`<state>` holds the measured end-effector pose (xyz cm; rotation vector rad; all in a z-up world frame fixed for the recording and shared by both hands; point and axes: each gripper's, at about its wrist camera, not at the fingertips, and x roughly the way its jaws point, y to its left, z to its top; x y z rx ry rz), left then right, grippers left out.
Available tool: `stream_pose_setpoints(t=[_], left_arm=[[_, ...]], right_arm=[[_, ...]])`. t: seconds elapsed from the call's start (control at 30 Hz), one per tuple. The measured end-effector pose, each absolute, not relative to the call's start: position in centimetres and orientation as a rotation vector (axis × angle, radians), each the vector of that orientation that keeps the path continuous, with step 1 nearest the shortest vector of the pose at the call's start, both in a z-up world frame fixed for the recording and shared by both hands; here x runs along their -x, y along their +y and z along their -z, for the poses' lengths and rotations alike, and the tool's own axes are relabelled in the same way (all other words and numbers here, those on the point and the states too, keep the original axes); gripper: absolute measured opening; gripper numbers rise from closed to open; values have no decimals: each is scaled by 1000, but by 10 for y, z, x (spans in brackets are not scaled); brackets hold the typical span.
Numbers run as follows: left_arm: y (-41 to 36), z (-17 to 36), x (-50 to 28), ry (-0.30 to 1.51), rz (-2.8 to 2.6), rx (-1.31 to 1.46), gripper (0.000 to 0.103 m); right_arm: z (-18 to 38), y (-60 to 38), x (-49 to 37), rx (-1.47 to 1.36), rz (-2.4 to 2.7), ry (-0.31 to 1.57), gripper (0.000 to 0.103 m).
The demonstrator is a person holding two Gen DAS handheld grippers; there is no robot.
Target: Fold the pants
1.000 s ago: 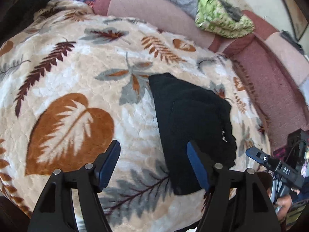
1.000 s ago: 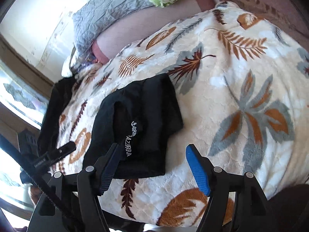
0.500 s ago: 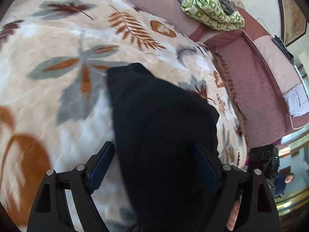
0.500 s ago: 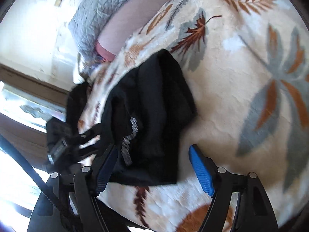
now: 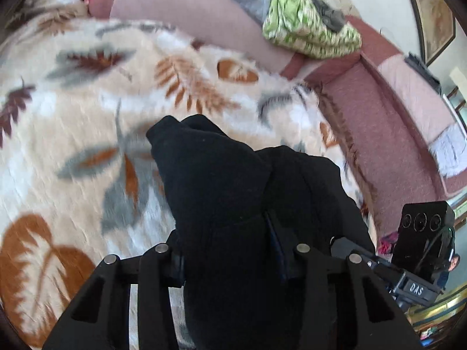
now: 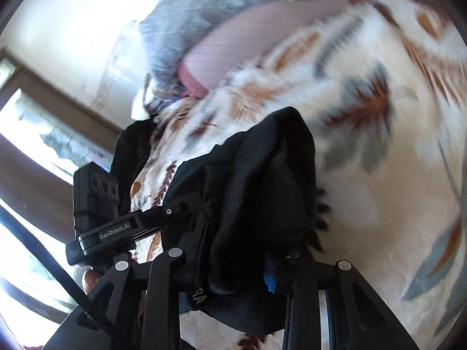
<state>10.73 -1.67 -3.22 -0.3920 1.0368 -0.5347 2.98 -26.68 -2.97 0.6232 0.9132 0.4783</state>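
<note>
The folded black pants [image 5: 233,192] lie bunched on a cream blanket with leaf print [image 5: 73,110]. My left gripper [image 5: 230,250] is shut on the near edge of the pants, and the cloth covers its fingers. In the right wrist view the same black pants [image 6: 262,192] are gathered and lifted. My right gripper [image 6: 239,265] is shut on them from the other side. The far end of the pants rises off the blanket in a hump. The right gripper's body [image 5: 408,285] shows at lower right in the left wrist view.
A pink sofa back [image 5: 204,20] runs behind the blanket, with a green patterned cloth [image 5: 309,26] and a grey quilt [image 6: 198,17] on it. Another black garment [image 6: 131,151] lies at the blanket's left edge near a window. The left gripper's body [image 6: 111,233] is close by.
Both grippers moved in onto the pants and shut on them. The flat folded pants are now bunched and lifted at the near edge.
</note>
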Motion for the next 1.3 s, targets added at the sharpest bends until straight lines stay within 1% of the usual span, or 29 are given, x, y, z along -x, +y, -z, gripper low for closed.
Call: stream_pose_setpoints(t=[0.07,0.2,0.37,0.43,0.5,0.53,0.57,0.7,0.83,0.93,1.0,1.07,1.13,1.23,1.3], left_arm=[[-11,25,-123,1022,514,403,42],[-3,18,-163,1001,456,389,42],[-1,42,-214,1034,361,359,43],[-5,62,-230,1085,310,305,46],[-6,76,-236,1112,285,278,53],[-4,80,-237,1114,293,288,53],[-2,79,-235,1115,306,301,53],[12,55,-218,1079,337,277,53],[25,21,-178,986,353,272,53],[20,17,-153,967,382,281,53],[11,28,-143,991,397,288,53],[-1,45,-140,1029,372,266,53],[-8,54,-137,1015,321,202,53],[-17,46,-129,992,300,114,53],[-16,35,-121,983,302,108,53]], right_arm=[[15,-257,-44,-596,-503,894,34],[8,-246,-86,-568,-496,883,34],[32,-234,-142,-546,-455,923,34],[48,-228,-159,-532,-429,957,34],[68,-224,-171,-498,-382,1006,40],[79,-224,-175,-465,-338,1038,47],[86,-225,-176,-457,-322,1052,55],[85,-240,-168,-509,-335,1043,57],[50,-261,-143,-476,-295,933,58],[28,-267,-129,-539,-355,868,59],[25,-261,-126,-604,-430,863,59],[34,-252,-130,-681,-501,900,59],[50,-243,-135,-698,-473,952,59],[75,-244,-136,-704,-410,1038,59],[73,-253,-128,-726,-395,1022,59]])
